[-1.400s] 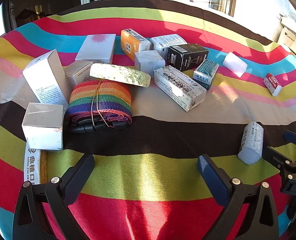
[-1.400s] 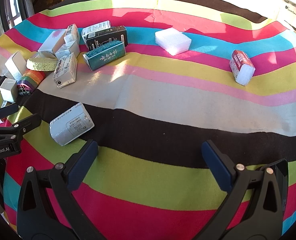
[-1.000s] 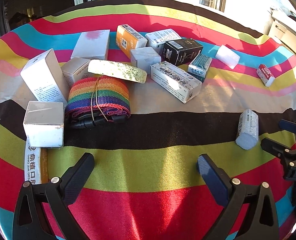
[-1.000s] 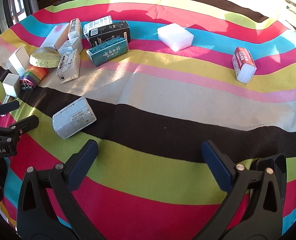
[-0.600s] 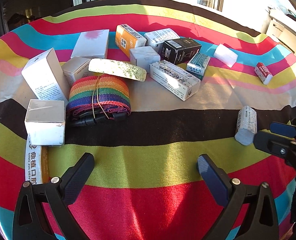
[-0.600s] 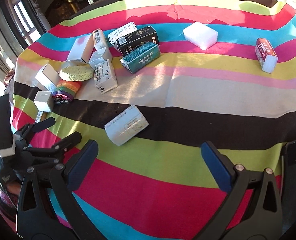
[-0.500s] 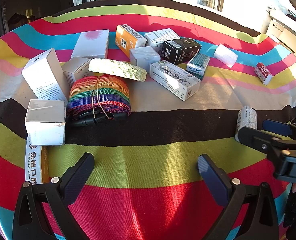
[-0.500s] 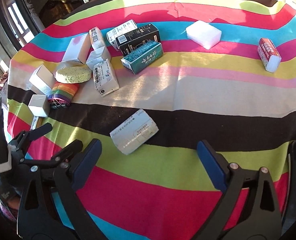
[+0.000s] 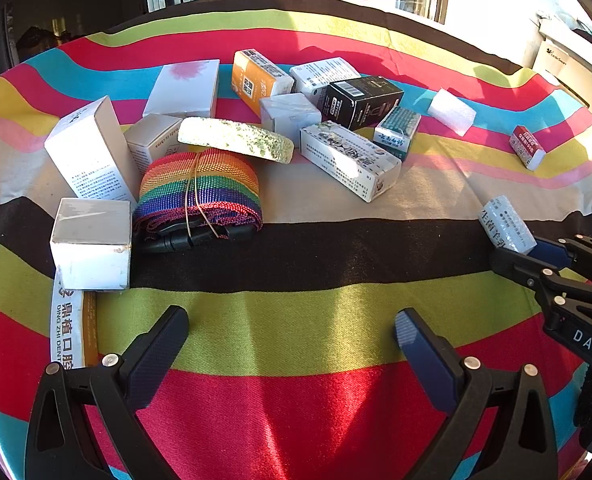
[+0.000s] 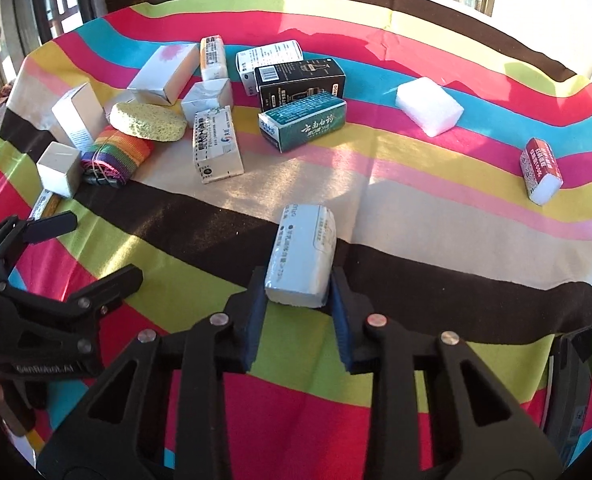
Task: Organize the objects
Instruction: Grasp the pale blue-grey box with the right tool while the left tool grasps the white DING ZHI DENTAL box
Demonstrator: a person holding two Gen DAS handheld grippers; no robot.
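Striped tablecloth [image 10: 436, 216] covers the surface. Toward its far left edge sits a cluster of boxes, including a black box [image 10: 300, 82] and teal box [image 10: 304, 124]. The right gripper [image 10: 298, 300] is clamped on a white tissue pack [image 10: 302, 256], apparently lifted. The left gripper [image 9: 291, 340] stands apart, holding nothing.

My left gripper [image 9: 289, 340] hangs wide apart over the striped cloth [image 9: 296, 332], gripping nothing. Ahead on the left sit white boxes, a rainbow strap [image 9: 199, 192] and a green sponge [image 9: 235, 138]. At the right edge my right gripper [image 9: 532, 254] pinches a pale packet [image 9: 506, 224] between its 2 fingers.
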